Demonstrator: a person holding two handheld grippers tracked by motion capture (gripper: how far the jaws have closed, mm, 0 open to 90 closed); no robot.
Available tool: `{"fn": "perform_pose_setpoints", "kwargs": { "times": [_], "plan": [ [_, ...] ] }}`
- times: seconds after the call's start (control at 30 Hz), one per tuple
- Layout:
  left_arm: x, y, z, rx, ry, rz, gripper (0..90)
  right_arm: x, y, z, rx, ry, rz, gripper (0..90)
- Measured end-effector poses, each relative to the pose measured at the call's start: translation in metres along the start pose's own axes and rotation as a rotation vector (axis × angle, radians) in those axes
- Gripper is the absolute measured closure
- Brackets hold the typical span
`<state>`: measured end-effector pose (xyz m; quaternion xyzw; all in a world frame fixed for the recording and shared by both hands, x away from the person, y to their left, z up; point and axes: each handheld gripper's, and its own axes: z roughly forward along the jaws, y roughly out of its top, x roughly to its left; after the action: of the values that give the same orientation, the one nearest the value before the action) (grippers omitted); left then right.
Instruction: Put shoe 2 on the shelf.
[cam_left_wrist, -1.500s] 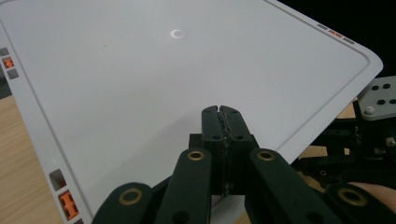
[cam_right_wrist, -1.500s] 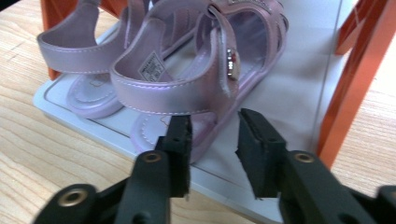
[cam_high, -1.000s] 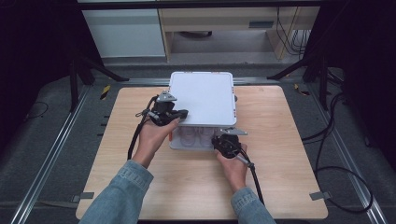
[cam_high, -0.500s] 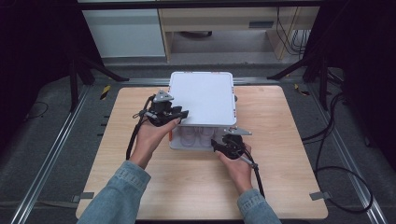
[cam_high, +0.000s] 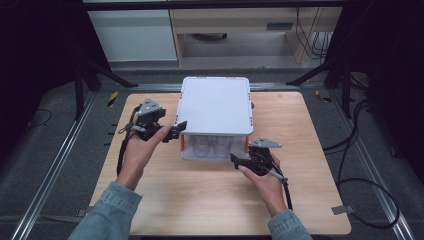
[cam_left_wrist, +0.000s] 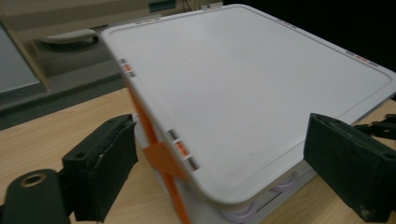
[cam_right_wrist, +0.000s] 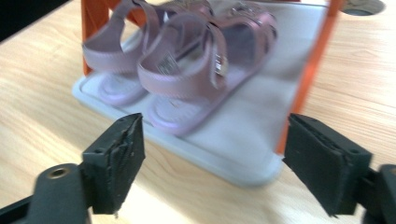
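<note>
Left gripper, jaws apart, sits just beside the left edge of the shoe box at table centre. Box: white lid, orange corner posts, clear front, a pair of pink sandals inside. Likely light and rigid, lid smooth and slippery; grip the lid rim or posts. Right gripper, jaws wide apart, faces the box's front corner.

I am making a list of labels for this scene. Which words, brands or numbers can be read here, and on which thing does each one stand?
No text can be read here.
Small tag on the strap of the pink sandals: too blurred to read.
White lid of the shoe box: plain, with grey and orange marks at its edge and no letters.
</note>
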<state>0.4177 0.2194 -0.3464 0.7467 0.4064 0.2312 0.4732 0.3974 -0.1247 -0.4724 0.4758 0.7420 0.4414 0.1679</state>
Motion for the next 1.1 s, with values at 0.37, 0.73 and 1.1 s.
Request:
{"fn": "perform_pose_setpoints", "kwargs": {
  "times": [0.37, 0.73, 1.1],
  "plan": [
    [0.052, -0.064, -0.012, 0.113, 0.095, -0.066, 6.3, -0.063, -0.013, -0.031, 0.017, -0.092, -0.01, 16.8],
    [0.08, -0.137, 0.011, 0.233, 0.154, -0.064, 6.5, -0.112, -0.026, -0.03, 0.1, -0.153, 0.045, 14.7],
    [0.084, -0.167, 0.016, 0.291, 0.168, -0.057, 6.6, -0.129, -0.041, -0.026, 0.136, -0.212, 0.066, 11.4]
  ]
}}
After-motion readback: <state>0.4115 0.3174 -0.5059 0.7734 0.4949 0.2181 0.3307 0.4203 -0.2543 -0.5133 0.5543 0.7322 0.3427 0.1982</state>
